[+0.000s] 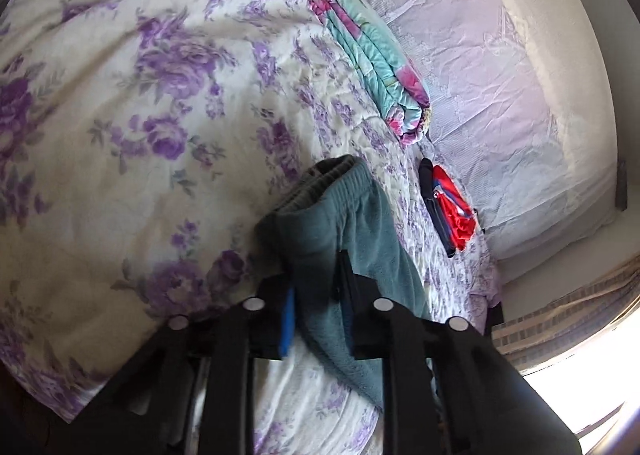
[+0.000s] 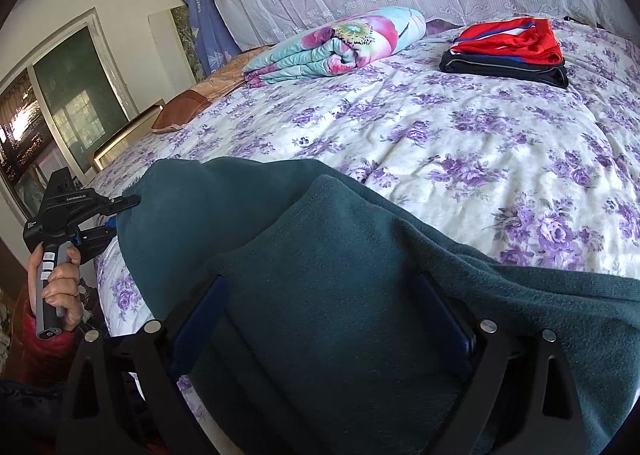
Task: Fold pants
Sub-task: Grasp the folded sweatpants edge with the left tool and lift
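Left claw pinches the teal pants near the waistband; right claw gapes wide over them, gripping nothing. Folding looks barely begun on the bed.

Your bed, under a purple-flowered cover, carries the green pants at 6 o'clock, a rolled quilt at 12, folded clothes at 1.

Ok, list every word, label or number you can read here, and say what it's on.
"GenRobot.AI": on the black body of the left claw, seen from the right wrist.
White labels on its grey handle: too small to read.
Nothing else carries readable text.
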Available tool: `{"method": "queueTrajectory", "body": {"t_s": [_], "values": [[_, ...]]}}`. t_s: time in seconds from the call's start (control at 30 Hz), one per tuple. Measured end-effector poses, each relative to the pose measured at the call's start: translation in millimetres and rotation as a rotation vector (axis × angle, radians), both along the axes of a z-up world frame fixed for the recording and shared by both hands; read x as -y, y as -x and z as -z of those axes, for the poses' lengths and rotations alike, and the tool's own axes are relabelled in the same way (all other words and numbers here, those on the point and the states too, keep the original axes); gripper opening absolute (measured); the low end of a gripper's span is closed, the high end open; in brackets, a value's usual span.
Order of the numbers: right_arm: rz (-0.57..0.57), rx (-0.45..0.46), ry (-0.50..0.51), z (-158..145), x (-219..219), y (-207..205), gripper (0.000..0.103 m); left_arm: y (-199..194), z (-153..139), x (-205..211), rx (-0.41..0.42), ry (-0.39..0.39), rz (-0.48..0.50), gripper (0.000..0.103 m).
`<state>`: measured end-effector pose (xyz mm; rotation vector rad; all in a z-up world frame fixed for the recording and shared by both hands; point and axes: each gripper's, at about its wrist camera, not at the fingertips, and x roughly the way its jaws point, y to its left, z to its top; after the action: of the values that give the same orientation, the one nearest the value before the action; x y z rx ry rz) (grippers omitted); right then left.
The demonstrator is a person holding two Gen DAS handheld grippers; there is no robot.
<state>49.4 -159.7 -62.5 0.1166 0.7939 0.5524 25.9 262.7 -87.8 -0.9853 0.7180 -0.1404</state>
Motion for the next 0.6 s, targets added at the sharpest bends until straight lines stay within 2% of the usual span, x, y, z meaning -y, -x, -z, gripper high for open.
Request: {"method": "queueTrajectory", "body": {"t_s": [0.1, 0.17, 0.23, 0.33, 0.4, 0.47, 0.6], "values": [[0.038, 0.037, -0.010, -7.4, 3.8, 5.1, 0.095, 1.6, -3.8, -2.0, 0.023, 0.014, 0.011, 0.010], [0.054, 0.083, -0.041, -17.8, 7.2, 11.0, 0.095, 3.5, -11.2, 0.3, 0.038, -0.005, 0.016, 0.009], [0.056, 0.072, -0.031, -20.6, 4.3, 8.9, 0.095, 5.2, -21.1, 4.0, 0.059, -0.036, 0.020, 0.009], [0.053, -0.033, 0.161, 3.9, -15.9, -6.6, 0.097, 7.1, -41.4, 15.7, 0.090, -0.124, 0.027, 0.009], [0.029, 0.018, 0.236, 1.4, -28.1, -1.3, 0.100, 8.0, -53.9, 25.3, 0.107, -0.191, 0.035, 0.009], [0.021, 0.062, 0.208, -5.1, -25.4, 5.5, 0.100, 10.0, -64.0, 34.6, 0.121, -0.242, 0.043, 0.008], [0.050, 0.148, 0.051, -29.7, 11.3, 26.6, 0.100, 12.5, -83.1, 57.9, 0.167, -0.332, 0.087, 0.007]]}}
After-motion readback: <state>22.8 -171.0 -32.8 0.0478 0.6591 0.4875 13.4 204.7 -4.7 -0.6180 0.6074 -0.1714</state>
